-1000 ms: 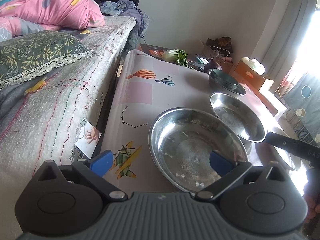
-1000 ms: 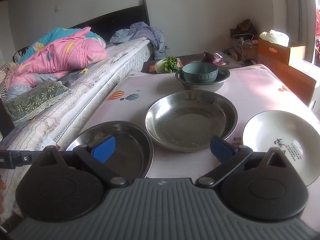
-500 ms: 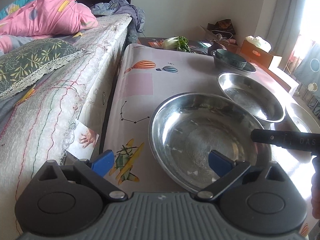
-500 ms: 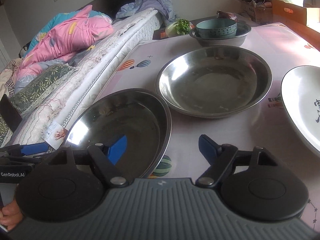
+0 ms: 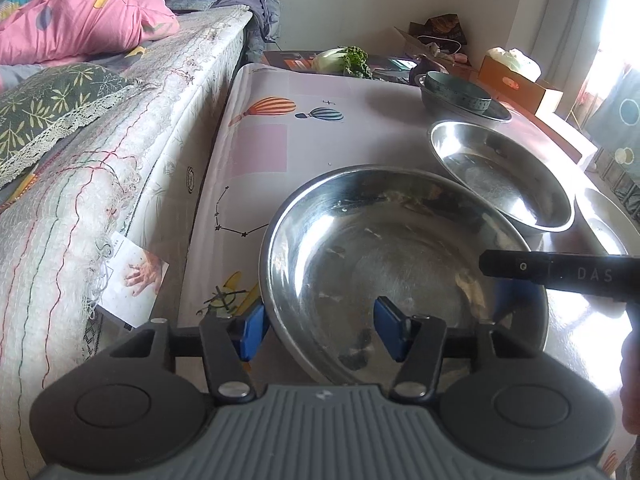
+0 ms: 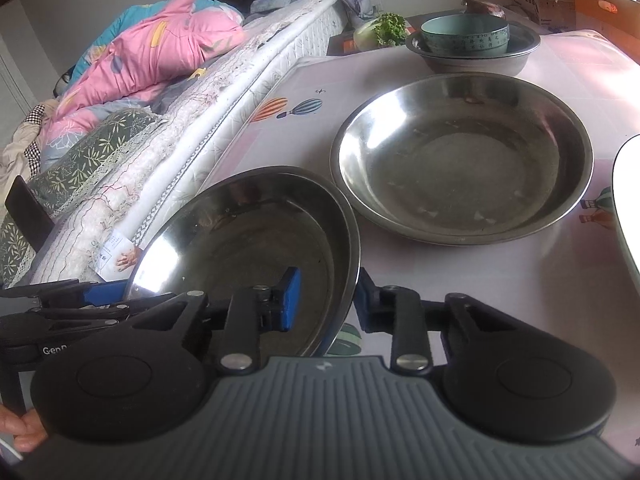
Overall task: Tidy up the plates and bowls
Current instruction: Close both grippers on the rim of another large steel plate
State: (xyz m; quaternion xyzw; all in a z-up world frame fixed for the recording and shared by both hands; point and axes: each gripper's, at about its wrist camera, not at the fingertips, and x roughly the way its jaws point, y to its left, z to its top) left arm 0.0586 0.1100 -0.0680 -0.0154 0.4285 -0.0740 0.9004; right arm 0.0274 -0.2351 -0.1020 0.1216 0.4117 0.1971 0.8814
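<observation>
We count three steel dishes on the pink balloon-print table (image 6: 540, 292): the near round steel plate (image 6: 248, 240), a second shallow steel plate (image 6: 464, 160) behind it, and a steel basin (image 6: 472, 62) holding one teal ceramic bowl (image 6: 464, 36). One white plate's edge (image 6: 628, 200) shows only in the right view.

The left gripper (image 5: 318, 332) and the right gripper (image 6: 324, 300) each straddle the near plate's rim, their jaws having just been closing; whether the pads press we cannot tell. A quilted mattress (image 5: 100, 208) borders the table.
</observation>
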